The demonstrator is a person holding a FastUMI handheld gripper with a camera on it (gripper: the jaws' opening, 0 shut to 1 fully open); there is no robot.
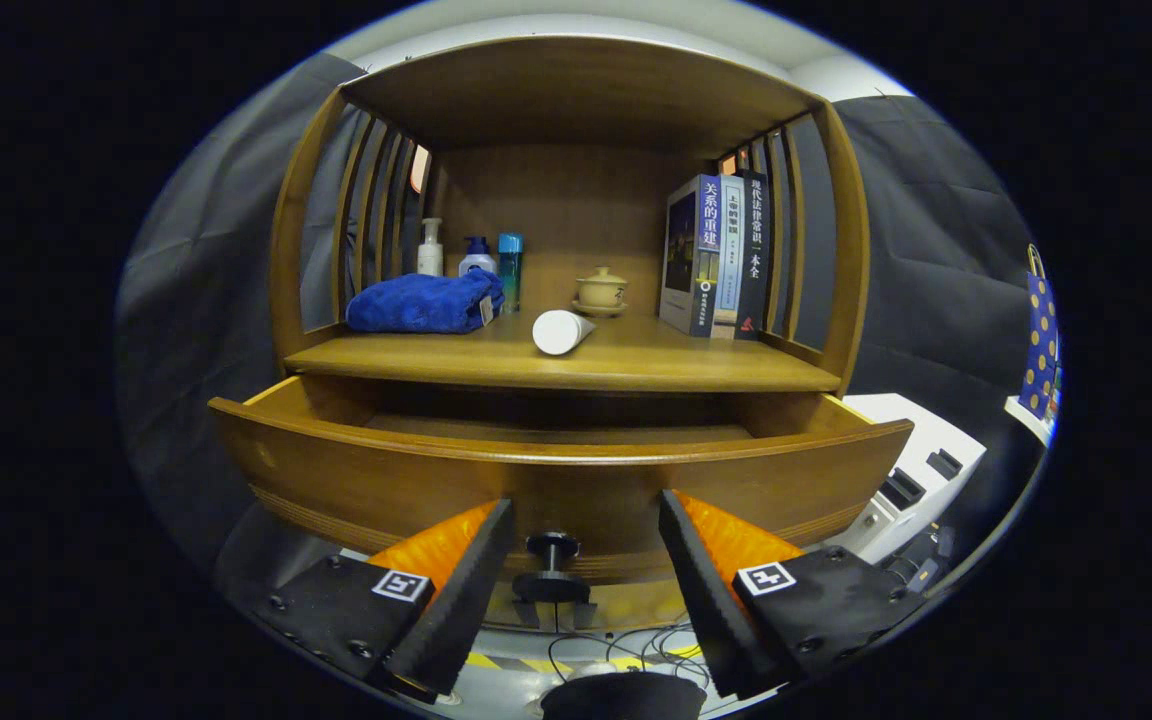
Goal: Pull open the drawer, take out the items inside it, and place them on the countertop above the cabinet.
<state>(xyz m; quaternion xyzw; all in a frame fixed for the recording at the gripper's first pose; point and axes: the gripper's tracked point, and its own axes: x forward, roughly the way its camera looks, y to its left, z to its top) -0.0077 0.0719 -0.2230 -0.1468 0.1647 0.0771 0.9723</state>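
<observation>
A wooden cabinet has its drawer (pixel 416 470) pulled out toward me. The drawer's curved front carries a dark round knob (pixel 552 547) at its middle. My gripper (pixel 586 535) is open, its two fingers standing either side of the knob and a little apart from it, not touching. The drawer's inside is mostly hidden behind its front panel, so I cannot tell what lies in it. On the countertop (pixel 636 365) above lies a white cylinder (pixel 561 331) on its side.
On the countertop a folded blue towel (pixel 421 302) lies at the left with three bottles (pixel 476 258) behind it, a lidded teacup (pixel 601 291) stands at the back middle, and upright books (pixel 716 255) stand at the right. A white machine (pixel 921 480) sits right of the drawer.
</observation>
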